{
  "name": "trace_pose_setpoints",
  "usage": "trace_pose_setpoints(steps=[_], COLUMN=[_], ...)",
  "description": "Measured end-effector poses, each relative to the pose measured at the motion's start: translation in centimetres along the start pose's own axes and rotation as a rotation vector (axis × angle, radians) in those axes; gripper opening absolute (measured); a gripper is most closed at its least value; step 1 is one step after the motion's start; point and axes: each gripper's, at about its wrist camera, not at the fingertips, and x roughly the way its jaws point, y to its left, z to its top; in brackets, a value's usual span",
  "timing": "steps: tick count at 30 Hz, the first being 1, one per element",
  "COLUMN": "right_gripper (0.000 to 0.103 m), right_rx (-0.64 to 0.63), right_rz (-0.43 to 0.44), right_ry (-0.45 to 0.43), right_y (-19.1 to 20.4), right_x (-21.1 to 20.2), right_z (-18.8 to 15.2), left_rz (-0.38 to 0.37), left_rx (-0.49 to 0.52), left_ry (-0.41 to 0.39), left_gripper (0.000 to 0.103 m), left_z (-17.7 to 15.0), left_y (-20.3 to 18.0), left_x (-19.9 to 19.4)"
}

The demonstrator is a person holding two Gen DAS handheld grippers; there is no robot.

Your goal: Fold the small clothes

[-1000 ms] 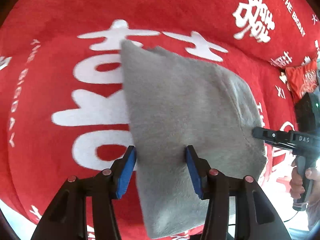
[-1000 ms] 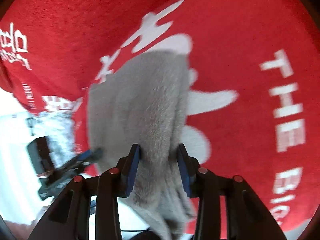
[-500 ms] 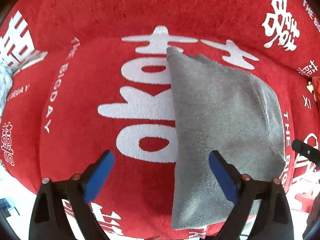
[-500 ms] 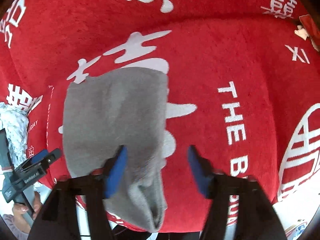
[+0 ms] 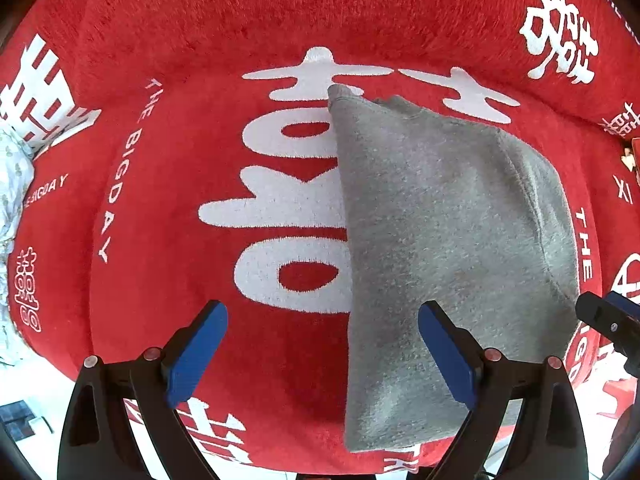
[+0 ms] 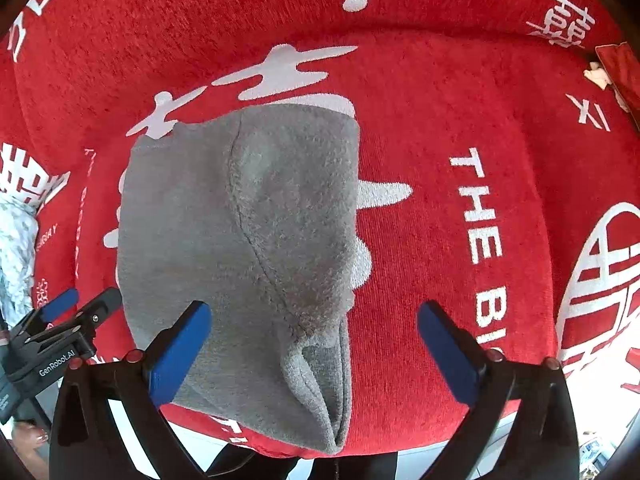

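Bare red cover (image 5: 168, 216) left of the folded grey garment (image 5: 440, 220) and right of it in the rt view gives open room w/ only the raised back cushion (image 6: 160, 20) behind.

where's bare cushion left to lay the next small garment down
Bare red cushion lies left of the gray garment, out to the pale cloth, and right of it by the THE BIG lettering. The middle is taken.
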Motion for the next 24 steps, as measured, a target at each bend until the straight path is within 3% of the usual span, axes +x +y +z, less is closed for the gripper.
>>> trace_pose_setpoints(steps=[24], right_gripper=[0.103], right_rx=[0.006], right_rz=[-0.014], right_ry=[-0.015], right_y=[0.19], right_x=[-0.14], right_z=[-0.07], left_rz=[0.013], left_rx=[0.016], left_ry=[0.015], left_gripper=[0.097], left_z=[-0.47], left_y=[-0.23], left_x=[0.32])
